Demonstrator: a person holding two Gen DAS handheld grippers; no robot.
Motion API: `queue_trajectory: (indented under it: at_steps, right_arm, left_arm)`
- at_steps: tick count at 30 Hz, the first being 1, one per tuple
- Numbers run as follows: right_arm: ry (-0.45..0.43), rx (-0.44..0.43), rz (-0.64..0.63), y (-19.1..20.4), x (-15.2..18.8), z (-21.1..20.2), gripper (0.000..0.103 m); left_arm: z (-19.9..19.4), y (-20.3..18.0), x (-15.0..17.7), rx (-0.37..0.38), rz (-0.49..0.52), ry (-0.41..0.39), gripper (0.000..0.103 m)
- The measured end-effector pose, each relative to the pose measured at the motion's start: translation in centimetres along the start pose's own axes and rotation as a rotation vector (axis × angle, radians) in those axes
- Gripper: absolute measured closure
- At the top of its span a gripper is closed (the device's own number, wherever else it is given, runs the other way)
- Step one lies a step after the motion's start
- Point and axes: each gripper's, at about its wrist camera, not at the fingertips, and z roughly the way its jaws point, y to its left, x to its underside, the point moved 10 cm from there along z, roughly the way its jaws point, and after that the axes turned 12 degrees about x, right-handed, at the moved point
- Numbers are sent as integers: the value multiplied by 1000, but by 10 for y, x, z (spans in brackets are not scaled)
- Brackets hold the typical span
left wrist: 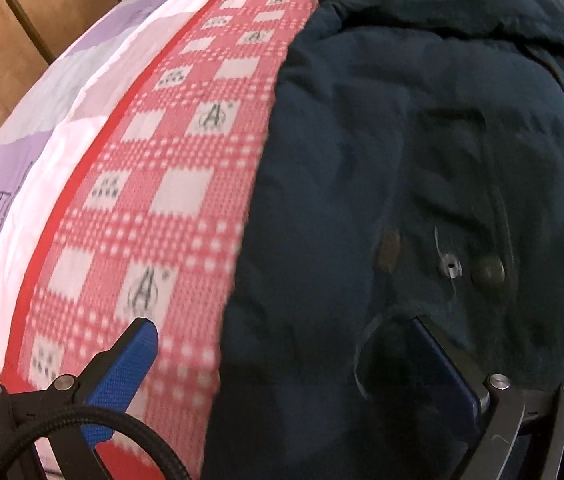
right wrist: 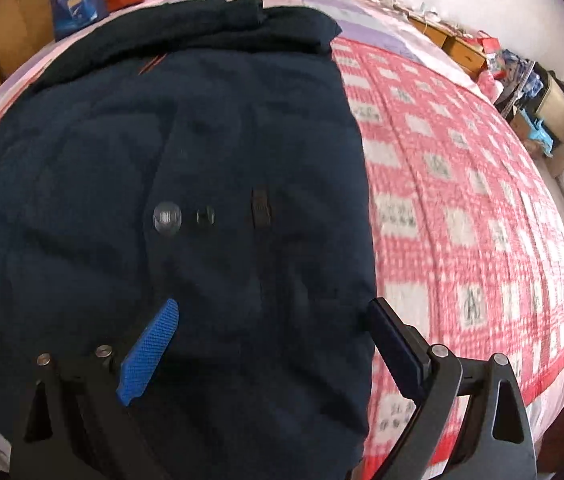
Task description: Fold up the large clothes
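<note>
The left gripper [left wrist: 286, 344] hangs with its jaws spread wide and nothing between them, one blue finger low in the frame over the red checked blanket [left wrist: 170, 184] and the other over the dark navy coat [left wrist: 422, 168]. The right gripper [right wrist: 274, 320] is likewise spread and empty, both fingers over the coat [right wrist: 186, 152] near its right edge. The coat lies flat across the middle of the bed, filling the right half of the left view and the left and centre of the right view, with its collar or hood bunched towards the top of both frames. To my eye the step is taking hold of an edge for a fold, and I'd say it goes best if each gripper comes down on the coat's long side edge where it meets the blanket, bites only the coat's thickness, and lifts both ends together so the padded cloth turns over evenly. The snap buttons [right wrist: 168, 216] near the middle look like poor places to pinch. The blanket under the edge could get caught in the jaws. A blue bag [right wrist: 78, 0] and red and purple bundles sit at the upper left of the right view, well apart from the coat, and clutter lines the wall at the upper right.
</note>
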Motion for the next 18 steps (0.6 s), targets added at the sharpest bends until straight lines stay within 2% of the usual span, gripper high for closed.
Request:
queue_trajectory:
  at_steps: [8, 18]
  right_arm:
    - [20, 47, 68, -21, 35, -13, 7]
    - [-11, 113, 124, -31, 72, -70, 7]
  left_arm:
    - [-7, 8, 32, 10, -12, 12, 0]
    - [-48, 29, 69, 37, 2, -24, 1]
